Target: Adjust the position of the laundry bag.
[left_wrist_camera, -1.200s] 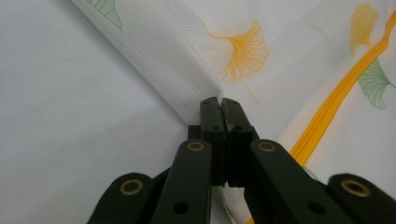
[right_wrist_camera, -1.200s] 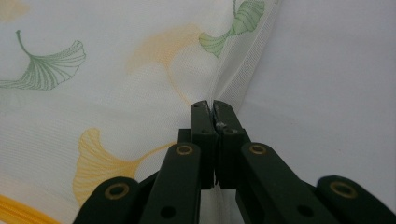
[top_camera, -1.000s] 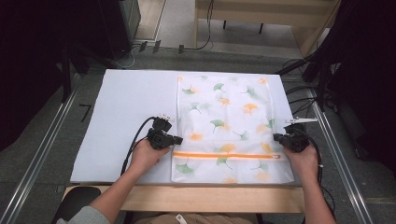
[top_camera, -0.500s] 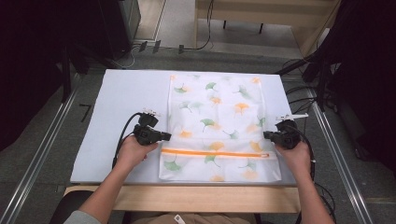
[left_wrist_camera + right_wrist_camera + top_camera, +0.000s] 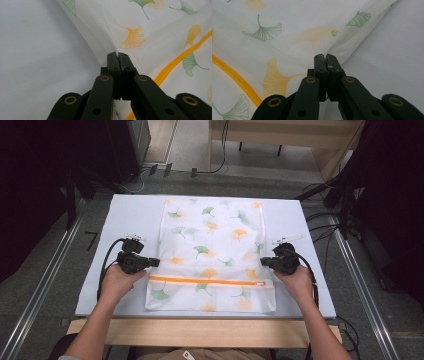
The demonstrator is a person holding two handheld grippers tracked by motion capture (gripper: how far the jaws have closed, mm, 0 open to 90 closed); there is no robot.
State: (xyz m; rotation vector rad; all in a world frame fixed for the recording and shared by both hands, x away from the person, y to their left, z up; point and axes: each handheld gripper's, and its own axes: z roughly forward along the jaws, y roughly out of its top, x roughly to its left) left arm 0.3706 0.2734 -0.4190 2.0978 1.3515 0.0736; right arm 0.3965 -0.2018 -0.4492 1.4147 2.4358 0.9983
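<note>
A white mesh bag [image 5: 215, 245] printed with green and orange ginkgo leaves lies flat on the pale table cover, its orange zipper [image 5: 205, 281] running across near the front. My left gripper [image 5: 156, 262] is shut on the bag's left edge [image 5: 105, 47], pinching a fold of mesh. My right gripper [image 5: 263, 261] is shut on the bag's right edge [image 5: 347, 47] in the same way. In both gripper views the cloth [image 5: 287, 40] rises to the closed jaws in a small ridge. The zipper [image 5: 180, 61] passes just beside the left gripper's jaws.
The pale sheet [image 5: 125, 220] covers the table, with bare margins left and right of the bag. A wooden table edge [image 5: 200, 332] runs along the front. Metal rails [image 5: 45, 280] flank the table, and cables [image 5: 330, 220] lie on the floor at the right.
Both grippers, holding the bag's side edges, have carried it leftward and away from the person across the sheet. The bag now lies farther up the table, spread flatter.
</note>
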